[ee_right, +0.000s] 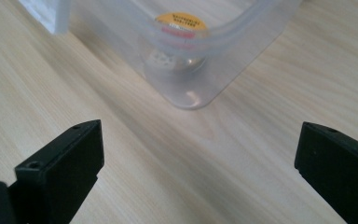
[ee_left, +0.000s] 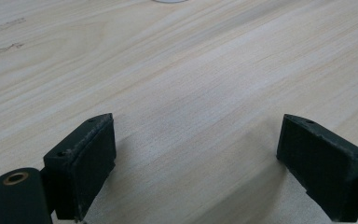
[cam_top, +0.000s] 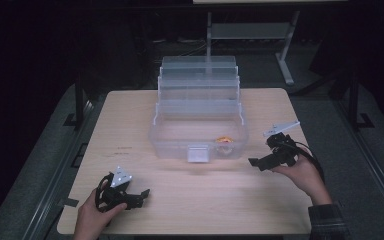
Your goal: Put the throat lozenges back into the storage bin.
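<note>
Dark room, pale wood worktop (cam_top: 130, 125). High view: clear box (cam_top: 198, 135) at centre, long axis across, latch toward person; orange-lidded jar (cam_top: 224, 140) inside, front right corner. Left tongs (ee_left: 196, 163) gape over bare wood. Right tongs (ee_right: 200, 168) gape, facing jar (ee_right: 181, 28) upright behind box corner (ee_right: 200, 88).

Matt pale wood-grain table (cam_top: 130, 125); translucent smooth plastic box (cam_top: 170, 142).
</note>
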Demonstrator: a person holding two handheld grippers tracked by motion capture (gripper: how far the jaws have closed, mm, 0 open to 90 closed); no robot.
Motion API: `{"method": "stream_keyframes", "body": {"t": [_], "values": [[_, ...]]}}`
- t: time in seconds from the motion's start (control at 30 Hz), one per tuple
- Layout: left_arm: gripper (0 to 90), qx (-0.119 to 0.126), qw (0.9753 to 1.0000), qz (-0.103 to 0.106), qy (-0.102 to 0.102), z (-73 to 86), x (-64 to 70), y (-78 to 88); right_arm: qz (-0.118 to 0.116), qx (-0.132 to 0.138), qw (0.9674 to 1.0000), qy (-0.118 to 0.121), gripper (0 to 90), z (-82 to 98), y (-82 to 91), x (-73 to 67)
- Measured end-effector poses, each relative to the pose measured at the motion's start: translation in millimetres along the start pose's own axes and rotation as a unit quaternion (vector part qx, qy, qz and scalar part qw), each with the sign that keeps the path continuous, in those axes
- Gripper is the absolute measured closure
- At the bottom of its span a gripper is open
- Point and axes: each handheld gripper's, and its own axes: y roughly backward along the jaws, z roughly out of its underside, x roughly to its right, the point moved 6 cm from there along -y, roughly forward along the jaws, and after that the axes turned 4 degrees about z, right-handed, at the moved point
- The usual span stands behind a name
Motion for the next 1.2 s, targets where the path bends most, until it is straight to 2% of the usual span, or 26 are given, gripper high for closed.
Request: {"method": "stream_keyframes", "body": {"t": [0.13, 0.6, 0.67, 0.73, 0.9, 1.03, 1.2], "values": [[10.7, 0.000, 1.0000, 0.000, 0.000, 0.0, 0.0, 0.0, 0.012, -0.003, 0.9999, 0.000, 0.0, 10.7, -2.1, -1.2], [10.7, 0.001, 1.0000, 0.000, 0.000, 0.0, 0.1, -0.2, 0.015, 0.006, 0.9996, -0.023, 0.0, 44.1, -0.1, -1.6], [10.7, 0.002, 1.0000, 0.000, 0.000, -0.1, 0.0, -0.2, 0.011, 0.016, 0.9991, -0.037, 0.0, 51.9, 1.6, -2.2], [10.8, 0.002, 1.0000, 0.000, 0.001, 0.0, 0.1, -0.2, 0.011, 0.018, 0.9990, -0.039, 0.0, 54.7, 2.2, -2.2], [10.8, 0.000, 1.0000, 0.000, -0.001, 0.2, 0.0, 0.0, 0.018, 0.037, 0.9973, -0.061, 0.0, 70.5, 5.9, -1.9], [10.8, 0.001, 1.0000, 0.000, 0.000, 0.1, 0.2, -0.1, 0.022, 0.046, 0.9968, -0.062, 0.0, 76.5, 6.6, -1.7], [10.8, 0.001, 1.0000, 0.000, 0.000, 0.1, 0.2, -0.1, 0.028, 0.055, 0.9951, -0.077, 0.0, 90.6, 7.1, -1.9]]}}
